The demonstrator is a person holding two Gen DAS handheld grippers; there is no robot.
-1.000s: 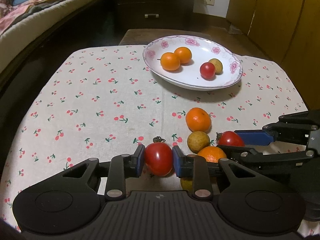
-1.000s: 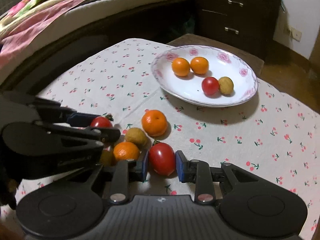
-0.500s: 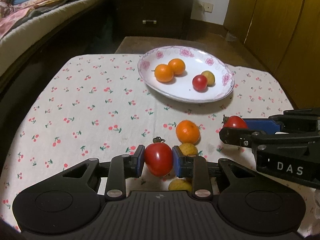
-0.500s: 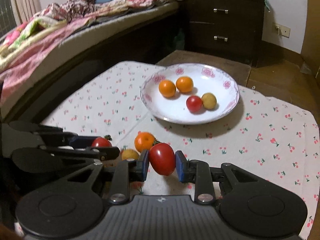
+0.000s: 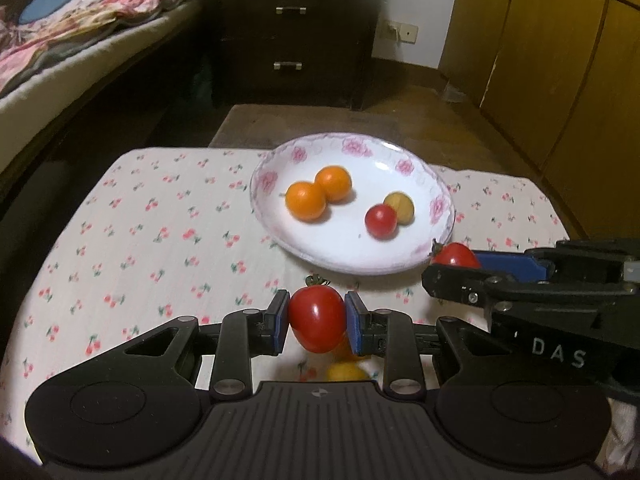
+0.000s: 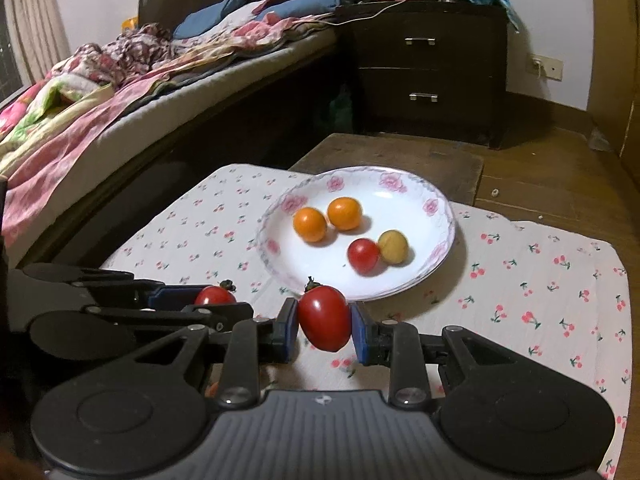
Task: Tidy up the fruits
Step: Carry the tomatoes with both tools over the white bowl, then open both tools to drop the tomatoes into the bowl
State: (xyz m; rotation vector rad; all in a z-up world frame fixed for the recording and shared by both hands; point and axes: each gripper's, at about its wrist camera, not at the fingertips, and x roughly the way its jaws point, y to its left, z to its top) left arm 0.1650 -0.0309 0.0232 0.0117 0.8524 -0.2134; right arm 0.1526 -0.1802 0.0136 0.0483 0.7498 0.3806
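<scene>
My left gripper (image 5: 317,322) is shut on a red tomato (image 5: 316,318), held above the cherry-print cloth just short of the plate. My right gripper (image 6: 325,325) is shut on a second red tomato (image 6: 325,316), raised beside the plate's near rim. Each gripper shows in the other's view: the right one (image 5: 456,264) with its tomato (image 5: 456,255), the left one (image 6: 216,300) with its tomato (image 6: 214,295). The white flowered plate (image 5: 400,160) (image 6: 400,180) holds two oranges (image 5: 306,200), a small red tomato (image 5: 381,221) and a yellow fruit (image 5: 401,205). Yellow and orange fruit (image 5: 346,370) lies on the cloth under my left fingers, mostly hidden.
The cloth (image 5: 140,220) covers a low table. A bed with bedding (image 6: 120,80) runs along the left. A dark drawer chest (image 5: 292,36) stands behind the plate and wooden cupboard doors (image 5: 560,80) are at the right.
Both grippers have lifted off the cloth with their tomatoes and moved toward the plate. The loose fruit on the cloth has dropped below and behind the fingers.
</scene>
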